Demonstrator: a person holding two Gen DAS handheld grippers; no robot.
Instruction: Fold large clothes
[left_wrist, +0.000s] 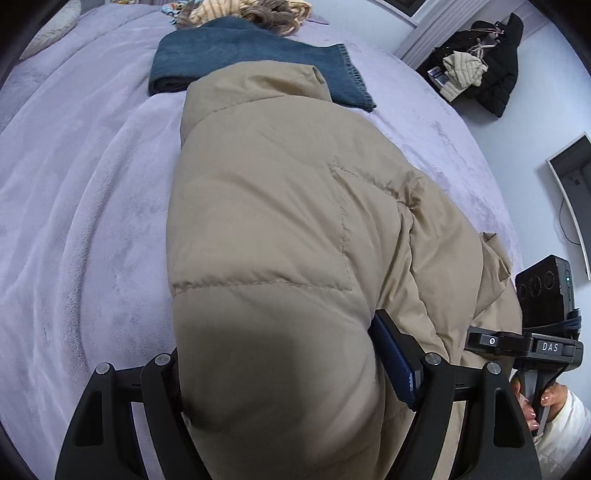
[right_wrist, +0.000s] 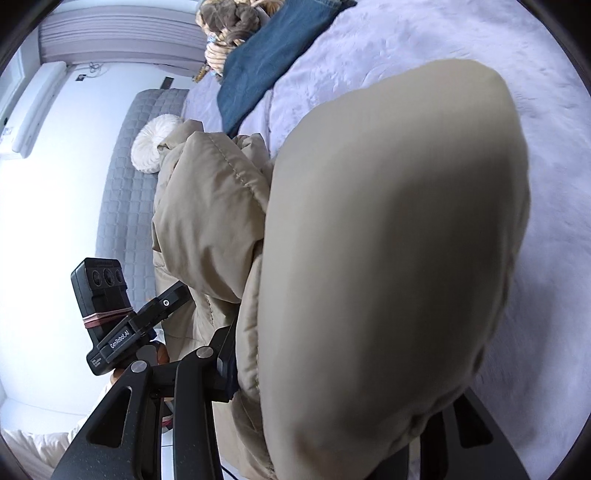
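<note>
bed, lilac fleece blanket (left_wrist: 92, 206) | beige puffer jacket (left_wrist: 280, 229) lies along it, near end lifted | folded denim (left_wrist: 236, 55) beyond | left gripper (left_wrist: 295, 387) clamps a thick padded fold | right gripper (right_wrist: 332, 369) pinches the hem | judged light, bulky, springy, slippery: grip quilted seams

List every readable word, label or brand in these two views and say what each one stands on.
"DAS": on the black right gripper body, seen from the left wrist view.
"GenRobot.AI": on the black left gripper body, seen from the right wrist view.
A small white label beside it is too small to read.
</note>
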